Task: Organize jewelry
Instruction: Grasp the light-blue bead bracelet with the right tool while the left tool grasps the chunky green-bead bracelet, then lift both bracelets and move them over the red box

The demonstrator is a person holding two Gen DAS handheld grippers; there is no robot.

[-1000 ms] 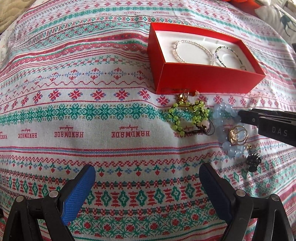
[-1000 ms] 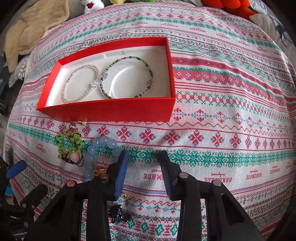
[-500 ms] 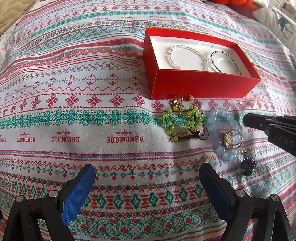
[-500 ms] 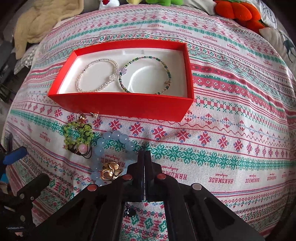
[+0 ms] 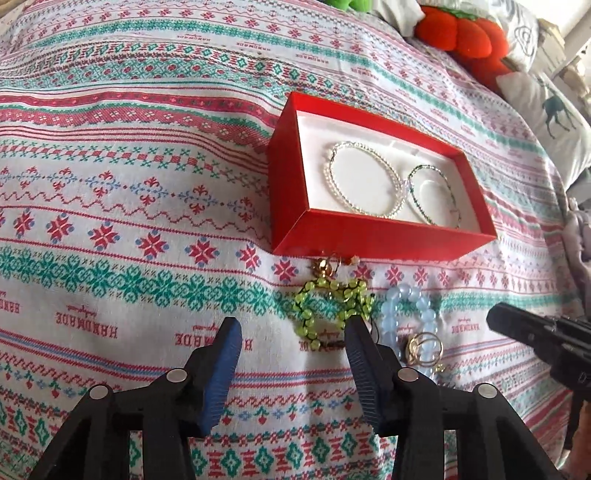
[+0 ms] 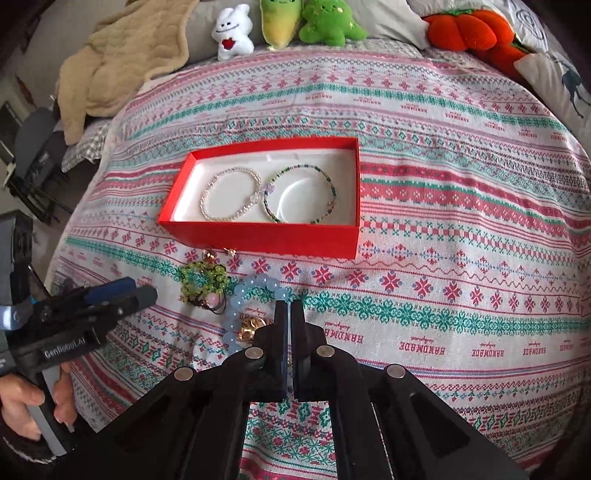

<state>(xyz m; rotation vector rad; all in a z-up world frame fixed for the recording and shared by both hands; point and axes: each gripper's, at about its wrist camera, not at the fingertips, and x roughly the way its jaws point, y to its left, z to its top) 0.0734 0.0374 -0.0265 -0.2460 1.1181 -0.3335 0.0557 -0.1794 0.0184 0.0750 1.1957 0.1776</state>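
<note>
Nearest, left wrist view: left gripper [image 5: 291, 341], blue-padded fingers [image 5: 221, 369] spread wide, nothing between them; right-hand pad just overlapping the green beaded bracelet [image 5: 330, 308] in the picture (contact with it not determinable).

Nearest, right wrist view: right gripper [image 6: 290, 314], black fingers pressed almost together, only a sliver of gap; nothing visibly pinched. Tips over the patterned bedspread [image 6: 461, 258], just beside the pale blue beaded bracelet [image 6: 255, 295].

Next out, loose on the cloth: pale blue beaded bracelet, with a gold ring cluster [image 5: 423, 347] lying inside its loop, touching or nearly so. Green beaded bracelet to its left, dark cord trailing. Small gold earrings [image 5: 327, 266] close against the front wall of the box.

Beyond: red jewelry box [image 6: 258, 238], open, white lining. Inside, side by side: clear beaded bracelet [image 6: 231, 199] and dark green beaded bracelet [image 6: 299, 199], touching at one point.

Farthest: beige blanket [image 6: 122, 62], white, yellow and green plush toys, orange plush pumpkin [image 6: 469, 31].

Status, as judged: two pieces stowed, four or so still outside.

Risks, as judged:
- Ring cluster dragged along or flung off if the blue bracelet is lifted from around it.
- Cord of the green bracelet snagging on the neighbouring beads.
- Soft bedspread pinched together with small pieces (earrings especially).
- Grippers crowding each other over one small heap.
</note>
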